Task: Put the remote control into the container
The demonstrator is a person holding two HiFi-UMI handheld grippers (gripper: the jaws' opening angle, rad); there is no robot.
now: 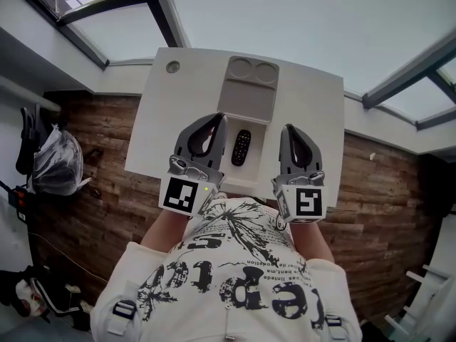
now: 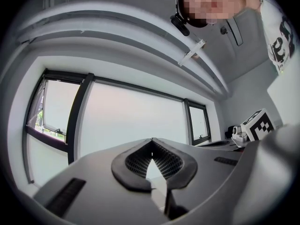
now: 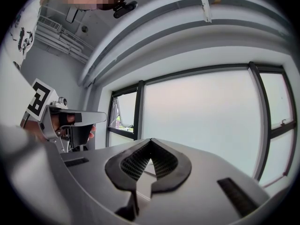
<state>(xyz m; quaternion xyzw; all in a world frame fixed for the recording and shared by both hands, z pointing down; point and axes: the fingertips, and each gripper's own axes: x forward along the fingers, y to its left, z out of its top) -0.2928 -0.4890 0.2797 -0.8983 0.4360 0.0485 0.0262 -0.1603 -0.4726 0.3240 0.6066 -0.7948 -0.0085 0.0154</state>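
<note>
Head view showed the remote control [image 1: 241, 148] lying flat on the white table [image 1: 313, 112], just beside the near edge of the grey container [image 1: 246, 102], pointing lengthwise toward it but not inside. The container's long compartment looked bare, so I judged there was room for the remote there.

The person held the left gripper [image 1: 216, 118] and the right gripper [image 1: 289, 129] close in front of the chest, one on either side of the remote and touching neither it nor the container. In the left gripper view and the right gripper view the jaws met at their tips with nothing between them. Both looked out at the windows, not down at the table, which read to me as a resting hold, not a reach.
</note>
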